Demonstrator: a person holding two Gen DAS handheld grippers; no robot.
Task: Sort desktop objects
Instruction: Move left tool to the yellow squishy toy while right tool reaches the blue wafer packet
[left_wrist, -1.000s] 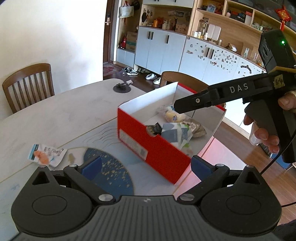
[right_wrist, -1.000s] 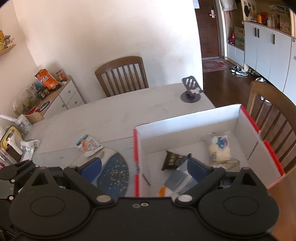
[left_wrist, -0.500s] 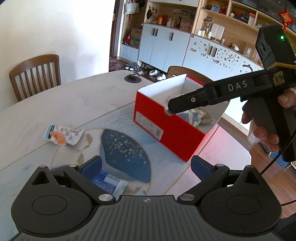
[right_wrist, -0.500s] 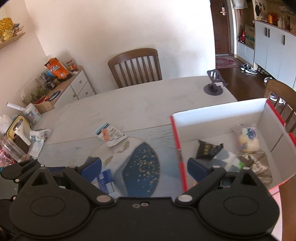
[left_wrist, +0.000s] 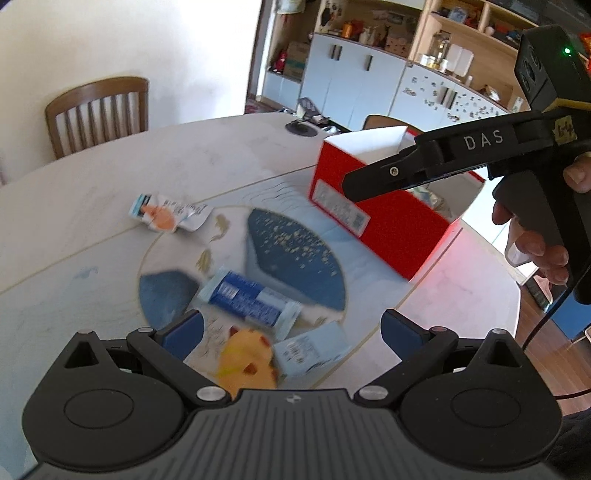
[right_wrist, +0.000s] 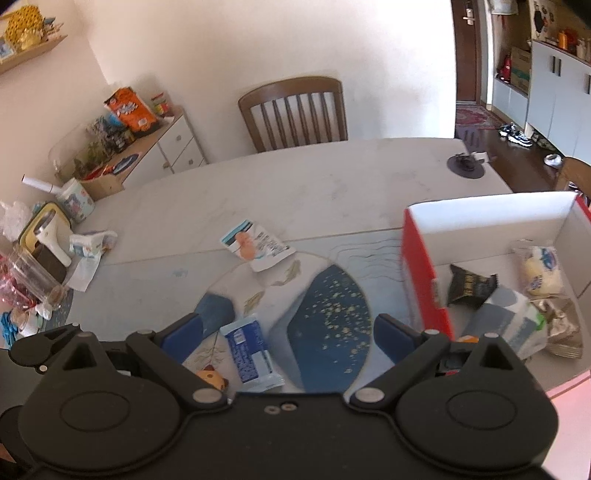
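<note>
A red box with white inner walls stands on the table's right side and holds several snack packets, such as a black one. A blue-and-white packet lies on the round mat, with a yellow packet and a pale blue packet beside it. Farther left lies a white packet with an orange picture. My left gripper hovers open over the near packets. My right gripper is open and empty beside the box; its body crosses the left wrist view.
A phone stand sits at the table's far end. Wooden chairs stand behind the table. Jars, a cup and wrappers crowd the table's left end. A hand grips the right gripper's handle.
Both grippers have drawn back and to the left, away from the red box. The blue-and-white, yellow and pale blue packets have come into view under the left gripper.
</note>
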